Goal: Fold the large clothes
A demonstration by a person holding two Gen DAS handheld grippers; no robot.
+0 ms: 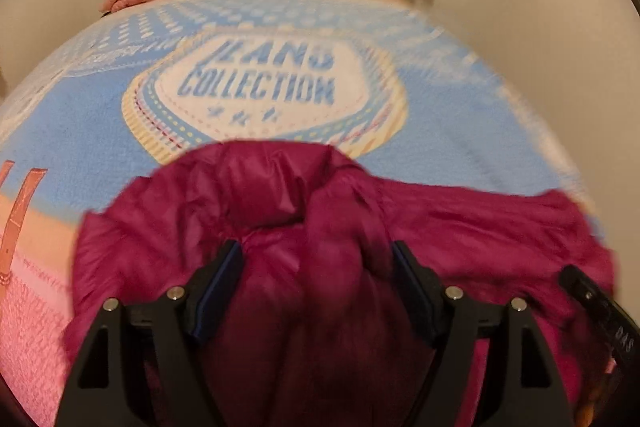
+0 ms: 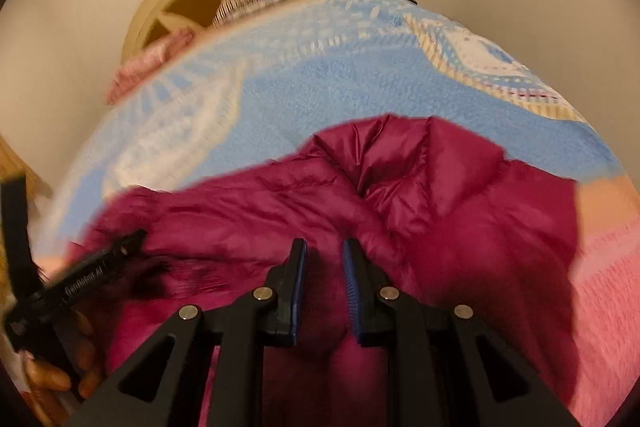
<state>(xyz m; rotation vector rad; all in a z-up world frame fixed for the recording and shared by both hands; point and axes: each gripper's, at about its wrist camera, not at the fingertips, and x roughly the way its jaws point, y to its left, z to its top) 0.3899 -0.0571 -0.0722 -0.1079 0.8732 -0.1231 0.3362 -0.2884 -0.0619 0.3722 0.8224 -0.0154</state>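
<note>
- On a blue and pink printed blanket [image 1: 100, 155] lies a magenta quilted puffer jacket [image 1: 460, 227], shiny, crumpled and bunched.
- Left gripper [image 1: 318, 267]: jaws wide apart, a fabric hump between them, pads not pressing.
- Right gripper [image 2: 325, 259]: jaws narrow, pinching a jacket fold.

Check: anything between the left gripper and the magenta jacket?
Nothing visible. The left gripper has its jaws wide, with a bunched fold of the magenta jacket directly between them, lying on the blue blanket.
</note>
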